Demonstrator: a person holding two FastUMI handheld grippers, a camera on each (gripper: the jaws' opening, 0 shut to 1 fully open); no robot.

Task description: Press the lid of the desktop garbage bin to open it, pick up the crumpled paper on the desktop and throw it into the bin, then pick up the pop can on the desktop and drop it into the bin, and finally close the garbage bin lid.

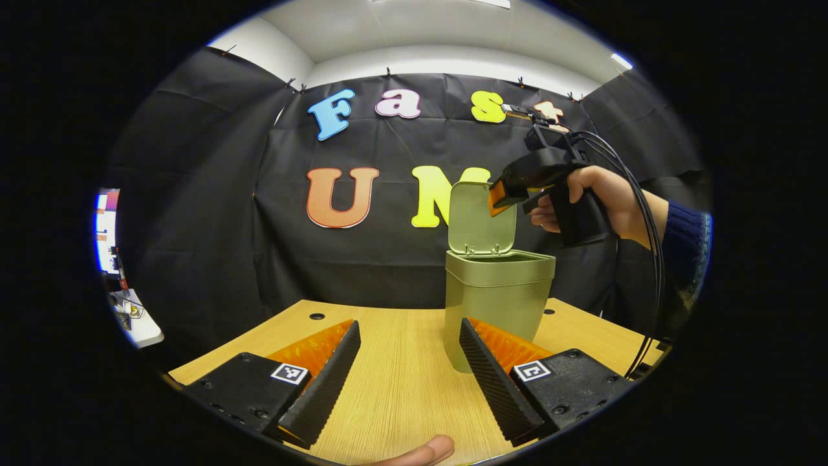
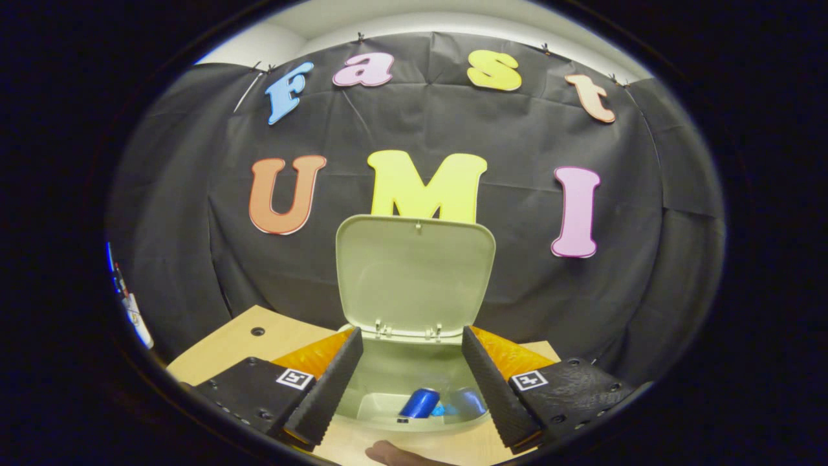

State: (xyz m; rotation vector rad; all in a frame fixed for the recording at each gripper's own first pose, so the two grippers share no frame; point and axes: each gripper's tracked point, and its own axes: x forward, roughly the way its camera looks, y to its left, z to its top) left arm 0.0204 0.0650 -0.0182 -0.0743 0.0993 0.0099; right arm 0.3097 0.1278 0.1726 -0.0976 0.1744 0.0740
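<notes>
Left gripper view: we are looking low across the table [image 1: 401, 375], bin [image 1: 495, 304] near, one o'clock. Right gripper view: we are peering down into the same bin [image 2: 414, 388], twelve o'clock, close.

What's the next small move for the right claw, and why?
Probably tip the lid forward and press it shut. The pop can already lies inside the bin, the lid stands upright, and the right claw hangs open and empty over the opening, near the lid in the left gripper view.

A light wooden tabletop [image 1: 401, 375] with small round black holes [image 1: 317, 316] near its far edge stands before black cloth walls [image 1: 213, 213], a white ceiling [image 1: 414, 29] overhead and a lit screen [image 1: 107, 230] far left.
</notes>
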